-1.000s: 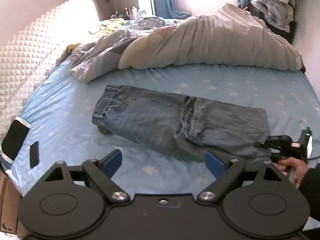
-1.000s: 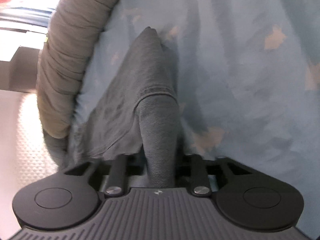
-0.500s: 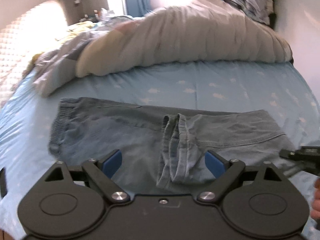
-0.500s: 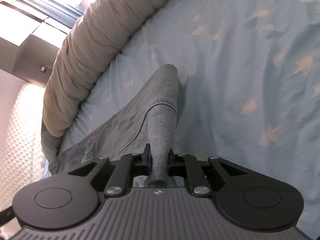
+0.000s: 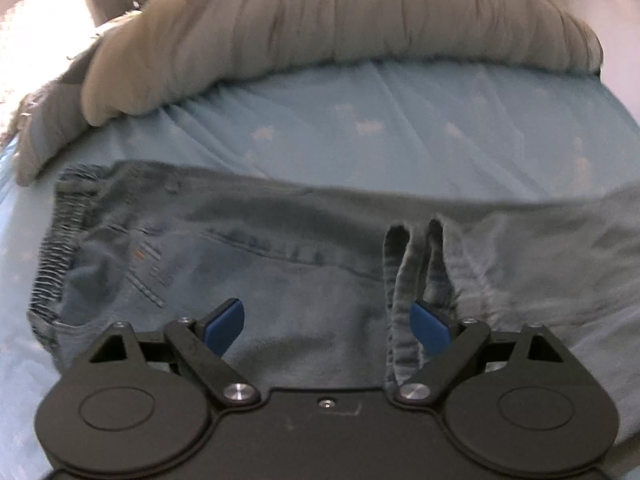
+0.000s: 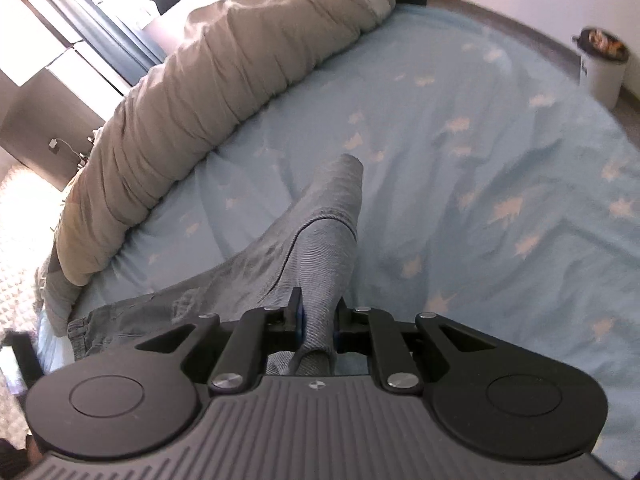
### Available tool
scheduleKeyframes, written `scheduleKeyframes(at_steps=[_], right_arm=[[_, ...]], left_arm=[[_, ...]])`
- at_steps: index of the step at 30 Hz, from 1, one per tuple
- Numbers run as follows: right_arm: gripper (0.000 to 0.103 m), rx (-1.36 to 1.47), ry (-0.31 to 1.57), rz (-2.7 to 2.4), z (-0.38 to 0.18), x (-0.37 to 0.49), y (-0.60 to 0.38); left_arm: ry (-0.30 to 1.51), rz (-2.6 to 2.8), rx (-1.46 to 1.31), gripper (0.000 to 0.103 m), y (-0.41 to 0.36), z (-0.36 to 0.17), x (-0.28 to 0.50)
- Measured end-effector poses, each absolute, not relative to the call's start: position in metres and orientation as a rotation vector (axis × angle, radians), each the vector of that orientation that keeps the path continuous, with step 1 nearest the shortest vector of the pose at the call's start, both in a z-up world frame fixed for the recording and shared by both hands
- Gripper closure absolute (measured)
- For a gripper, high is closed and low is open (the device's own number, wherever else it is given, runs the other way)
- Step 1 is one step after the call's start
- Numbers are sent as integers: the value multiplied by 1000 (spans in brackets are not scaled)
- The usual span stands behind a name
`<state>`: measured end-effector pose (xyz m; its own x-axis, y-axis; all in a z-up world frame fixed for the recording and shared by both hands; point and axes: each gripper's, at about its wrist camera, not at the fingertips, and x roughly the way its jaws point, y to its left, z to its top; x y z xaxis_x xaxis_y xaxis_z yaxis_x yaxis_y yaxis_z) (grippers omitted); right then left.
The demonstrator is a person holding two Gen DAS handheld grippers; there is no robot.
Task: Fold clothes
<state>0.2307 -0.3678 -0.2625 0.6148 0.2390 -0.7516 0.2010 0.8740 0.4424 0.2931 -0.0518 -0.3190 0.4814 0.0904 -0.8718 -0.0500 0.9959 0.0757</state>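
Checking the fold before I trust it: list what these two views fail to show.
- Left wrist view: the jeans run off the right edge, so the right gripper's hold is cut off; everything is motion-blurred.
- Left wrist view: the left gripper body hides the jeans' near edge.
- Right wrist view: the right gripper fingers cover the pinched denim, so the layer count is unknowable.
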Motion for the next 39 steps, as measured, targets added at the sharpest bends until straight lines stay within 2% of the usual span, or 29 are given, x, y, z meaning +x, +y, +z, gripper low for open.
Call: scheduleKeyframes(at_steps=[9, 20, 31, 39], right_arm=[[91, 401, 808, 76, -194, 226, -296], [91, 216, 703, 96, -152, 215, -170], [91, 23, 630, 224, -175, 217, -8], [91, -145, 659, 375, -245, 235, 96]], left_arm=[[1091, 3, 37, 14, -30, -343, 297], [967, 13, -200, 14, 92, -290, 310], [799, 90, -317, 14, 246, -234, 296], [768, 196, -369, 14, 325, -222, 248]])
